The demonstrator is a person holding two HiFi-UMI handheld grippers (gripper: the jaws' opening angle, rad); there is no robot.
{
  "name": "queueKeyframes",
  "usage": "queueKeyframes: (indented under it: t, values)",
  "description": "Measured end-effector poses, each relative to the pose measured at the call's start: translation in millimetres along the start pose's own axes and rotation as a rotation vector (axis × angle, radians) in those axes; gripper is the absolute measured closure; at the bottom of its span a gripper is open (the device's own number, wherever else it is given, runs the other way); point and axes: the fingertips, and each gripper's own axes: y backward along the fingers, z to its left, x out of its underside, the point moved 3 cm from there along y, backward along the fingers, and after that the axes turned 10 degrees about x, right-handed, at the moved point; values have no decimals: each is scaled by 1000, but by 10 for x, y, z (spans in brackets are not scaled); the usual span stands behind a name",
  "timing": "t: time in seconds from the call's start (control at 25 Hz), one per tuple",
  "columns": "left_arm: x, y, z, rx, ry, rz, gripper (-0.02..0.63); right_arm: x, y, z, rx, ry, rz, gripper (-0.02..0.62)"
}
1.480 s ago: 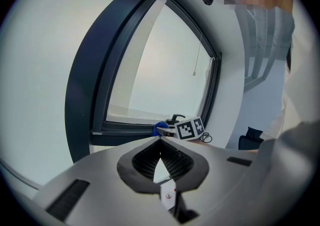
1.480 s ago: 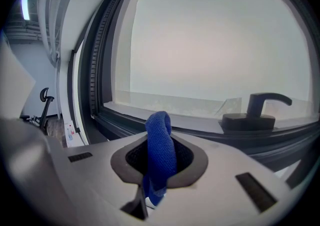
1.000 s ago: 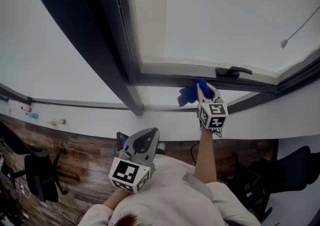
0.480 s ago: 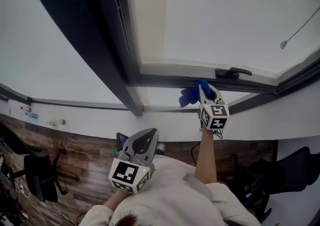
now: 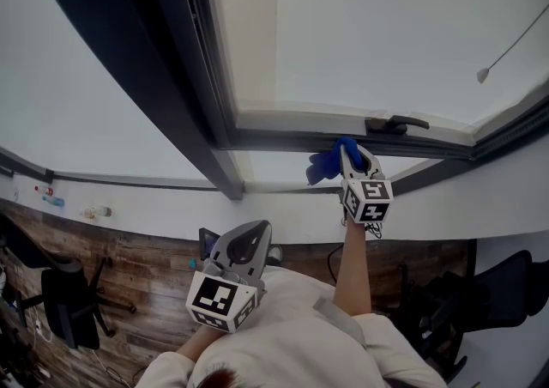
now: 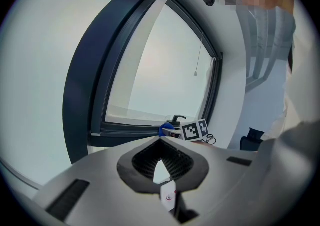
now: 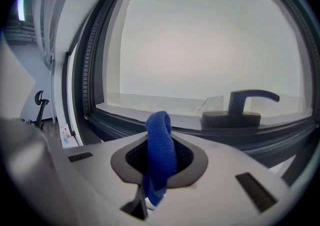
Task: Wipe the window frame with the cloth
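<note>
The right gripper [image 5: 347, 151] was held up high at the bottom bar of the window frame [image 5: 283, 138], just left of the dark handle [image 5: 395, 124]. Its jaws were squeezed tight on the blue cloth [image 5: 323, 165], likely so the cloth would not slip while it rubbed the bar. In the right gripper view the cloth [image 7: 160, 152] stood up out of the jaws as a folded loop. Its long way ran along the jaws, and its round end pointed at the frame [image 7: 120, 122]. I could not tell if it touched. The left gripper [image 5: 244, 245] hung low by the person's chest, well apart from the window (it had no job here). Its jaws were closed on nothing.
</note>
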Motion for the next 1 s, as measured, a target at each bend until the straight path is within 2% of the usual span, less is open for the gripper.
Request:
queueKeyframes:
  t: [1.0]
  values:
    - [-53, -64, -13, 20, -10, -2, 601, 11, 6, -136, 21, -8, 3, 545]
